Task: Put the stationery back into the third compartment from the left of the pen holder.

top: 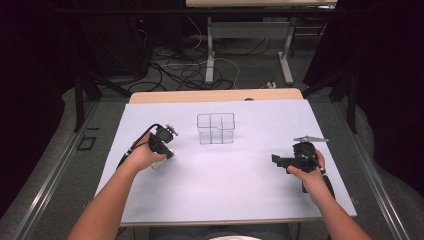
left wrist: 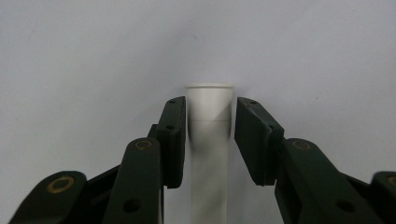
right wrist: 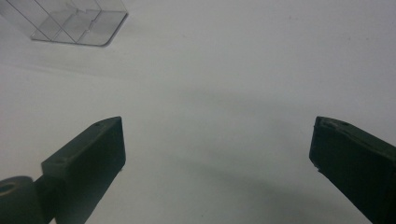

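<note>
The table (top: 225,190) is covered by a white sheet, and a clear divided box (top: 215,128) is seen standing near the middle of its far half. The right gripper (top: 278,161) is held low at the right of the sheet, jaws spread wide with nothing between them. The left gripper (top: 163,156) is held down at the sheet, left of the box. In the left gripper view a white tube (left wrist: 209,140) is seen between its jaws, lying along them; the pads appear to be pressed on its sides, though a thin gap at the right pad cannot be ruled out. Judgement: the grasp should be confirmed firm and centred before lifting, and the tube kept level while it is carried towards a compartment.
</note>
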`<state>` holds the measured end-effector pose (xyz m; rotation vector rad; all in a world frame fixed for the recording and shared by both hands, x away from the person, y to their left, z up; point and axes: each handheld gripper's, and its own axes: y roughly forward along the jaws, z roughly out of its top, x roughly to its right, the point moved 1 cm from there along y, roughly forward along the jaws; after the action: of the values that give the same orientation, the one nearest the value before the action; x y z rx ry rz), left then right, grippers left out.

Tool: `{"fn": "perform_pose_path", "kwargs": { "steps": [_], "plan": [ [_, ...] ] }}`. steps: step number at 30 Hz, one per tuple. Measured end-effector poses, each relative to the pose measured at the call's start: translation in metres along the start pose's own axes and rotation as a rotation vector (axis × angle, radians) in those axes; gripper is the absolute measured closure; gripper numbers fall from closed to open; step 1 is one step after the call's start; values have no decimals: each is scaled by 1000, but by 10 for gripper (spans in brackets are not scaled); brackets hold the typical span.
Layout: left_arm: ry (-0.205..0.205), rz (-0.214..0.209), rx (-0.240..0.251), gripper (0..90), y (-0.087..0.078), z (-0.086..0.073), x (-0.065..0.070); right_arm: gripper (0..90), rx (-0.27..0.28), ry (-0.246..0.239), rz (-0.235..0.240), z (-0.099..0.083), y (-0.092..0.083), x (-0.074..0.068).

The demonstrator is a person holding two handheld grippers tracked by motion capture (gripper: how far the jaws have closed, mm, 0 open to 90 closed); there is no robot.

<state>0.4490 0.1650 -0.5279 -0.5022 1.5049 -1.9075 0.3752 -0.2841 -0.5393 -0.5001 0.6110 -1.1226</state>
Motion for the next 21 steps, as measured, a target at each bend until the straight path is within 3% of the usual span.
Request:
{"fn": "perform_pose_path", "kwargs": {
  "steps": [21],
  "plan": [
    [22, -5, -32, 663, 9, 3, -1, 33, -8, -9, -1, -1, 1, 0]
  ]
}}
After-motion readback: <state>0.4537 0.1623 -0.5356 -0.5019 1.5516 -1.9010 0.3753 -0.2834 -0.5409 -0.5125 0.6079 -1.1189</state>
